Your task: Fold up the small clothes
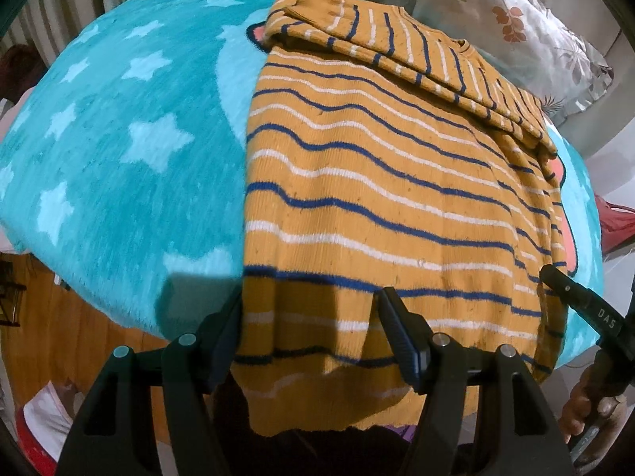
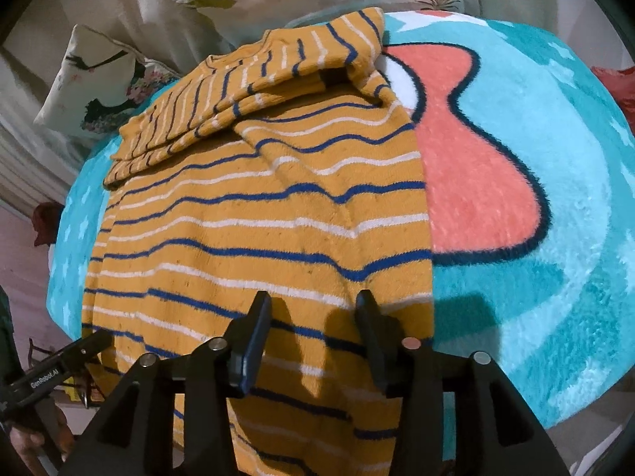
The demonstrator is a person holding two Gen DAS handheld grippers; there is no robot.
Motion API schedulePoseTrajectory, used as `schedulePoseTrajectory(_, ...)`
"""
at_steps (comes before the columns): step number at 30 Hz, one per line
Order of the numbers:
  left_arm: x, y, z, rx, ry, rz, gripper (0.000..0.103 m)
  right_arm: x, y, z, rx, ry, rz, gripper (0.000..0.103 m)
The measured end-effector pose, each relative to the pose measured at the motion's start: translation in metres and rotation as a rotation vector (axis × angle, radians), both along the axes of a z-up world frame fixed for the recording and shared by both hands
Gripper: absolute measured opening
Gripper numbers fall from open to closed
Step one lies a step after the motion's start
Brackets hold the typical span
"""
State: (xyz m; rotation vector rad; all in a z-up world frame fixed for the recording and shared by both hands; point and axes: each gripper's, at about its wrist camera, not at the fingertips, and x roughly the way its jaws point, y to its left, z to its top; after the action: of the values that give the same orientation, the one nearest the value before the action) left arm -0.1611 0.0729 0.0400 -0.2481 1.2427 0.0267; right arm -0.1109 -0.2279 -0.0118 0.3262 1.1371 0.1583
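- The striped sweater point(image 1: 377, 182) lies flat on the turquoise star blanket point(image 1: 119, 139), its hem hanging off the near edge at 6 o'clock and its neckline far off toward 12 to 1 o'clock.
- Both sleeves point(image 1: 397, 51) already lie folded across the chest in a band near the collar, so the sleeve step looks done; the step in hand appears to be the bottom-to-top fold of the body.
- The left gripper point(image 1: 309, 329) has its jaws spread, straddling the left hem corner at 6 o'clock in its own view; no cloth is pinched yet.
- The right gripper point(image 2: 313, 333) is likewise spread, over the hem near the right side seam, next to the blanket's coral patch point(image 2: 476, 166).
- Next, I judge, both tools must close on the hem corners together, then lift and carry the hem toward 12 o'clock, landing it level over the sleeves.
- Uneven pinching would skew the fold.
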Motion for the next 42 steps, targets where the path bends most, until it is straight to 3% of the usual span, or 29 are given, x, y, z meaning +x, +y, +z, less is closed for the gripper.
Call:
schedulePoseTrajectory(9, -0.01, 0.005, -0.001, -0.013, 0.005, 0.005, 0.068, -0.01, 0.007, 0.0, -0.047, -0.013, 0.037, 0.054)
schedulePoseTrajectory(14, -0.02, 0.021, -0.001, -0.073, -0.003, 0.026, 0.069, -0.018, 0.007, 0.001, -0.057, -0.01, 0.062, 0.054)
schedulePoseTrajectory(23, -0.06, 0.087, 0.008, -0.237, -0.116, 0.142, 0.069, -0.053, -0.027, 0.01, 0.1, 0.041, 0.02, 0.056)
schedulePoseTrajectory(28, -0.069, 0.073, -0.005, -0.34, -0.1, 0.076, 0.07, -0.076, -0.035, 0.001, 0.129, 0.116, 0.04, 0.056)
schedulePoseTrajectory(35, -0.055, 0.041, -0.024, -0.352, -0.003, -0.018, 0.071, -0.076, -0.025, -0.008, 0.116, 0.143, 0.074, 0.06)
schedulePoseTrajectory(37, -0.054, 0.038, -0.026, -0.346, 0.018, -0.029, 0.052, -0.078, -0.024, -0.007, 0.104, 0.138, 0.08, 0.055)
schedulePoseTrajectory(38, -0.053, 0.036, -0.026, -0.344, 0.029, -0.038, 0.025, -0.078, -0.025, -0.008, 0.096, 0.137, 0.079, 0.05)
schedulePoseTrajectory(39, -0.052, 0.035, -0.026, -0.327, 0.041, -0.044, 0.01, -0.078, -0.024, -0.007, 0.074, 0.136, 0.08, 0.038)
schedulePoseTrajectory(40, -0.052, 0.035, -0.025, -0.319, 0.043, -0.046, 0.01, -0.078, -0.023, -0.007, 0.063, 0.134, 0.085, 0.017)
schedulePoseTrajectory(42, -0.053, 0.036, -0.018, -0.336, 0.027, -0.047, 0.009, -0.077, -0.02, -0.007, 0.047, 0.131, 0.111, 0.011)
